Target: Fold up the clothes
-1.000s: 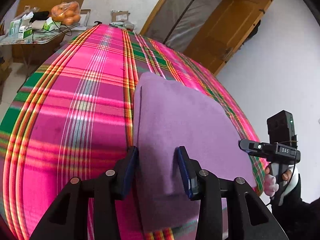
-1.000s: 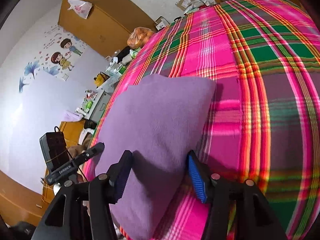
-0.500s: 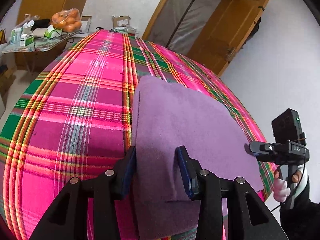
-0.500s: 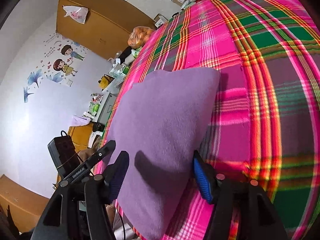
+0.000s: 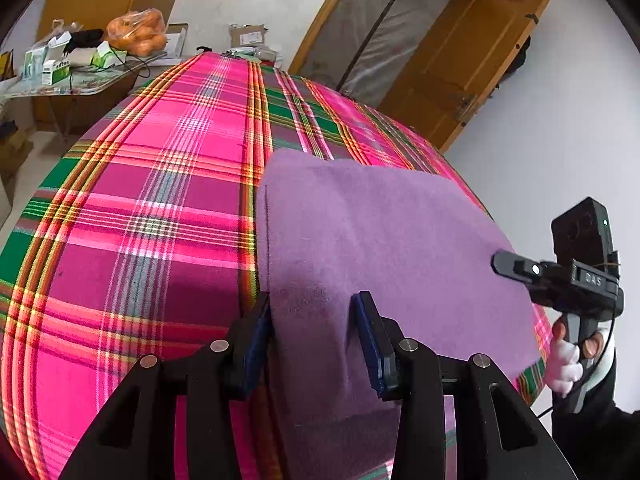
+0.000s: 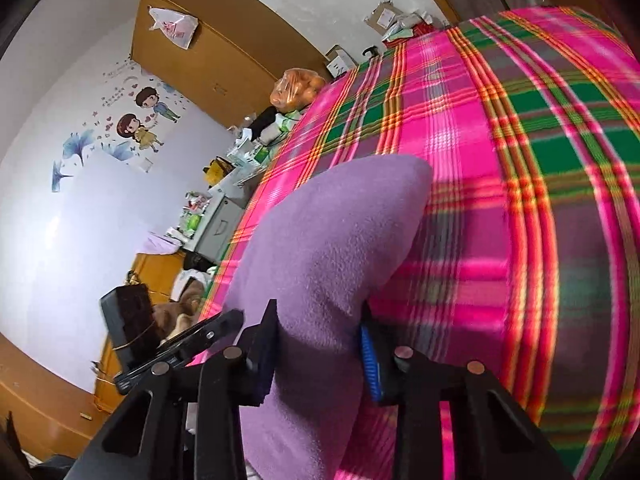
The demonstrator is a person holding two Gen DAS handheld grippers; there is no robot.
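Cloth [image 6: 336,248] apparently lies between closing right gripper [image 6: 320,344] fingers.

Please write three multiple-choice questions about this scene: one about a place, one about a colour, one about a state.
1. Where does the cloth lie?
A. on the plaid bed
B. on the floor
C. on a chair

2. What colour is the cloth?
A. white
B. purple
C. yellow

3. How is the door?
A. shut
B. open
C. removed

Answers: 1 A, plaid sheet shows around it; 2 B, plain purple in both views; 3 B, the leaf stands swung away from its frame.
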